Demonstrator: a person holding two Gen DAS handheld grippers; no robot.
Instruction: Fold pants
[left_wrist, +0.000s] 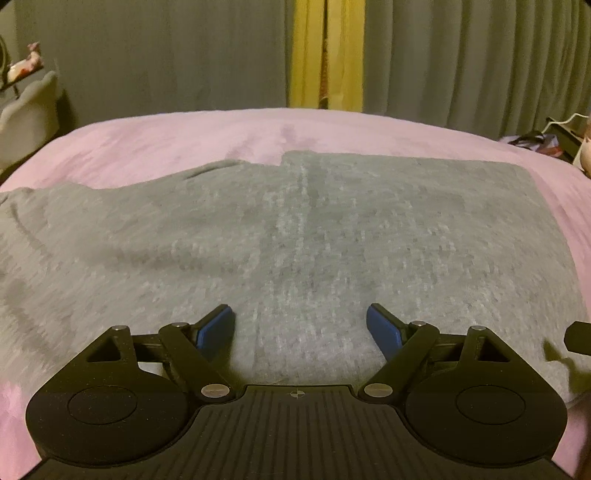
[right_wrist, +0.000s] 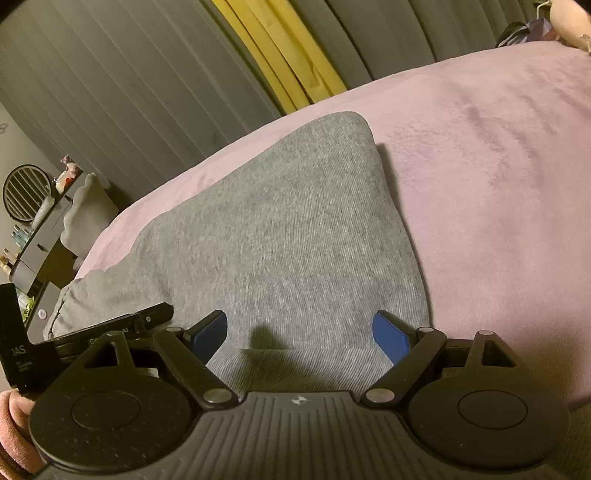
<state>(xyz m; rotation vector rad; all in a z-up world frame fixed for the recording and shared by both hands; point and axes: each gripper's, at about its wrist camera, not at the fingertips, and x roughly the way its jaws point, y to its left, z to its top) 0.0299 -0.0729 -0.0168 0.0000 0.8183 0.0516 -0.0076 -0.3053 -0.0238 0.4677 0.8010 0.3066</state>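
Note:
Grey knit pants (left_wrist: 295, 229) lie folded flat on a pink blanket (left_wrist: 166, 136) that covers a bed. In the left wrist view the cloth spreads across the whole width, with a seam running up its middle. My left gripper (left_wrist: 300, 314) hovers over its near part, blue pads wide apart, nothing between them. In the right wrist view the pants (right_wrist: 280, 221) taper to a rounded far corner. My right gripper (right_wrist: 301, 319) stands open over the near end, just above the cloth. Whether either gripper touches the fabric is unclear.
Grey curtains (left_wrist: 147, 55) with a yellow strip (left_wrist: 325, 51) hang behind the bed. A pale chair (right_wrist: 79, 214) and a dresser (right_wrist: 33, 251) with bottles stand off the bed's left side. Bags (left_wrist: 535, 142) lie at the far right. The blanket (right_wrist: 480, 166) is bare right of the pants.

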